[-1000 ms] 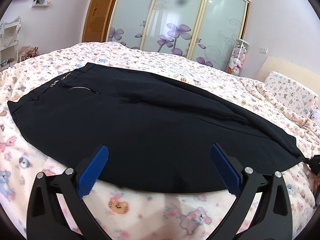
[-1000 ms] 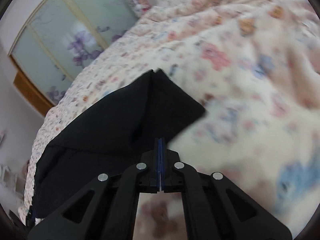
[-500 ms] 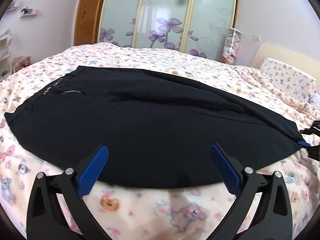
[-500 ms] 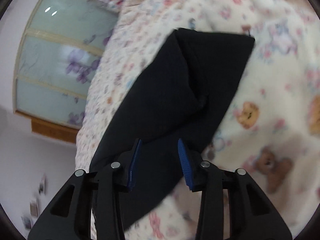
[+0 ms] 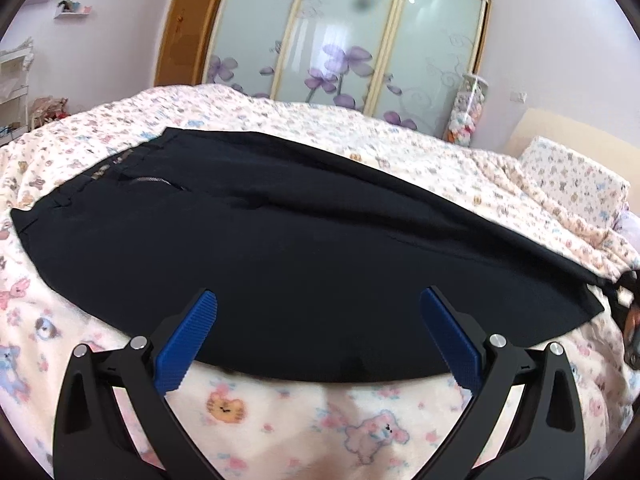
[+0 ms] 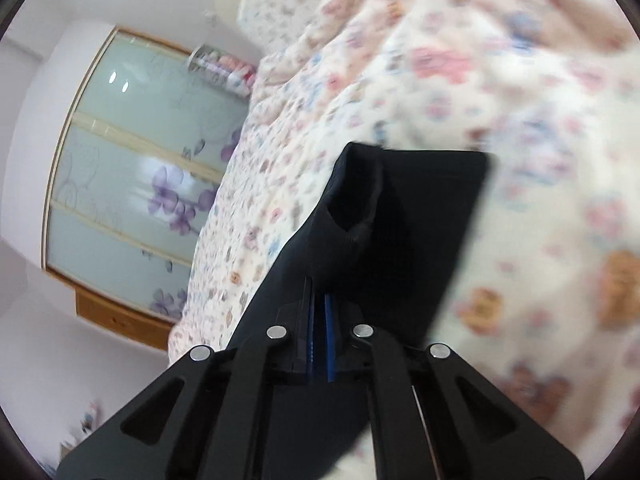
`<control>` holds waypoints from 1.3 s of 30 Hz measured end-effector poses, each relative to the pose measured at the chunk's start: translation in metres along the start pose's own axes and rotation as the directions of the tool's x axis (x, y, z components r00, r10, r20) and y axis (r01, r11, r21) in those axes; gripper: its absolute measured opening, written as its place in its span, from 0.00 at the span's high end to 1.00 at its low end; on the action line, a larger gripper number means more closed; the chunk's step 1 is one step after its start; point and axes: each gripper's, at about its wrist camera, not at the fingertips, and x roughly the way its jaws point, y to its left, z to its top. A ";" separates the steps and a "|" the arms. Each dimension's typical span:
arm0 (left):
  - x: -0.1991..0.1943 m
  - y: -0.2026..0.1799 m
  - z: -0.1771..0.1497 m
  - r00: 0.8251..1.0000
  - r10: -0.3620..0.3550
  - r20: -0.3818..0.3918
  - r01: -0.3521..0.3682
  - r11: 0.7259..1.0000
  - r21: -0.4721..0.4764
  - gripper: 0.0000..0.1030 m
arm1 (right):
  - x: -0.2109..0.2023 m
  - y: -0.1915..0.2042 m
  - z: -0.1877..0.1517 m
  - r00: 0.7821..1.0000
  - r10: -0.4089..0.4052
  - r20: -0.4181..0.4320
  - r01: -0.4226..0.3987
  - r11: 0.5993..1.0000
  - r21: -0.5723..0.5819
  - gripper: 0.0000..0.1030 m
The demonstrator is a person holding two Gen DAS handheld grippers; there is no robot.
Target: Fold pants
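Black pants (image 5: 304, 248) lie flat across the bed, waistband and zipper at the left, leg ends at the right. My left gripper (image 5: 318, 316) is open and empty, its blue pads just above the pants' near edge. My right gripper (image 6: 319, 320) is shut on the pants' leg end (image 6: 404, 232), which is lifted and bunched, with the hem opening visible. It also shows at the right edge of the left wrist view (image 5: 624, 300).
The bed is covered by a cream blanket with cartoon animals (image 5: 280, 412). A pillow (image 5: 572, 176) lies at the right. A wardrobe with flowered glass doors (image 5: 344, 40) and a jar of plush toys (image 5: 468, 112) stand behind the bed.
My right gripper opened half a second ago and has now shut again on the leg end. My left gripper has stayed open over the near edge.
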 end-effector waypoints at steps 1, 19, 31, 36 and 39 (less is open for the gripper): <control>-0.002 0.001 0.001 1.000 0.006 0.012 -0.006 1.000 -0.004 0.02 | -0.004 -0.013 -0.002 1.000 -0.017 0.002 0.017 1.000 0.025 0.97; -0.026 -0.007 0.005 0.986 -0.061 0.155 0.060 0.998 0.010 0.02 | 0.011 0.077 -0.086 0.957 0.078 -0.279 -0.125 0.980 -0.156 0.71; -0.016 0.003 0.009 0.992 -0.088 0.089 0.089 0.996 -0.014 0.02 | 0.132 0.090 -0.155 0.916 0.096 -0.388 -0.035 0.986 0.163 0.71; -0.017 0.002 0.011 0.991 -0.086 0.106 0.088 0.996 -0.008 0.02 | 0.123 0.070 -0.138 0.960 0.058 -0.274 -0.001 0.979 0.206 0.77; -0.019 0.004 0.012 0.990 -0.087 0.114 0.089 0.996 -0.011 0.02 | 0.121 0.068 -0.131 0.976 0.039 -0.216 0.000 0.984 0.179 0.96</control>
